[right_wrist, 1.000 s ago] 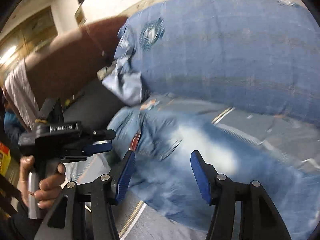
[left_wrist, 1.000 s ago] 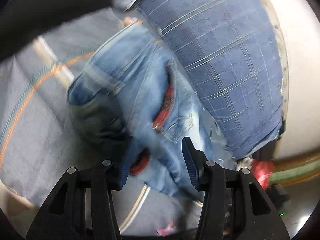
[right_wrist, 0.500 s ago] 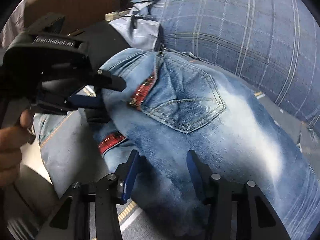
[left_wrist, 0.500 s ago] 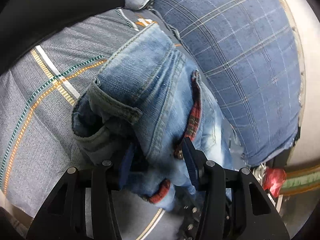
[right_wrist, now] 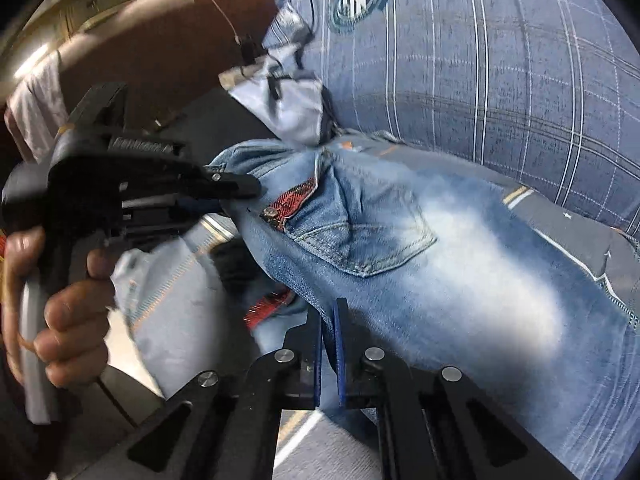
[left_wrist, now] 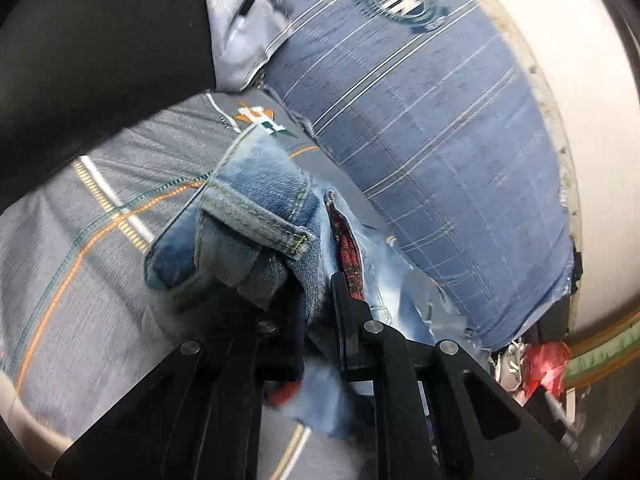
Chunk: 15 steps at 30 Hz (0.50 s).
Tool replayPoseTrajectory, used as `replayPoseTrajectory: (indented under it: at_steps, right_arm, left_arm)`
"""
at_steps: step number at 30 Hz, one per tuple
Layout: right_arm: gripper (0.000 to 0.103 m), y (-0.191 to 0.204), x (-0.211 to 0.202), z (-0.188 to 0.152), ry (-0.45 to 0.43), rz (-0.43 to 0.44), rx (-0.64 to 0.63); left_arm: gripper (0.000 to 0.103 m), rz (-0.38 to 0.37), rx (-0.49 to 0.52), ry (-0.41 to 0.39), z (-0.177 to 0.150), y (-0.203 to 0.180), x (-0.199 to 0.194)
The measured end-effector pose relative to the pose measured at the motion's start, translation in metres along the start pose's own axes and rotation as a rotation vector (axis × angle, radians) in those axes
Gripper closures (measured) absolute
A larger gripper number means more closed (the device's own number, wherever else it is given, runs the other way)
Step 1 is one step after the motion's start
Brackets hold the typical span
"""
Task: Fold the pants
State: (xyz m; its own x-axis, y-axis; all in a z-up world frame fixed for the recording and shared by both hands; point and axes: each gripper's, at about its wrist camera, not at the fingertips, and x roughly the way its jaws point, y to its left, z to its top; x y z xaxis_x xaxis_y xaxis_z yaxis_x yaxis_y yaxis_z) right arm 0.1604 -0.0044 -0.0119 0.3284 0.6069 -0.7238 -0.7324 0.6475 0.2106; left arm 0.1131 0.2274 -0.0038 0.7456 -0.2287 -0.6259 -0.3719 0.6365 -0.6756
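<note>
Light blue jeans (right_wrist: 420, 264) with a red inner waistband lie on a grey striped bedsheet (left_wrist: 80, 248). My left gripper (left_wrist: 316, 300) is shut on the bunched waistband of the jeans (left_wrist: 256, 216); it also shows in the right wrist view (right_wrist: 240, 196), clamped on the waistband's far end. My right gripper (right_wrist: 328, 344) is shut on the near edge of the jeans by the waist, below the back pocket (right_wrist: 360, 240).
A blue plaid pillow (left_wrist: 420, 128) with a round emblem lies right behind the jeans and also shows in the right wrist view (right_wrist: 500, 60). A pale cloth (right_wrist: 292, 100) lies by it. A brown headboard (right_wrist: 160, 40) stands at the far left. Red clutter (left_wrist: 544, 364) sits beyond the bed edge.
Both grippers were open around the jeans' waist and have now shut on the denim. The waistband is bunched and lifted slightly.
</note>
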Motion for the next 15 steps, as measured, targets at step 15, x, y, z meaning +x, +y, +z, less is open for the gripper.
replayPoseTrajectory:
  at_steps: [15]
  right_arm:
    - [0.089,-0.01,0.02,-0.036,0.147,0.141,0.148]
  left_arm:
    - [0.08,0.17,0.028,0.11,-0.025,0.019,0.006]
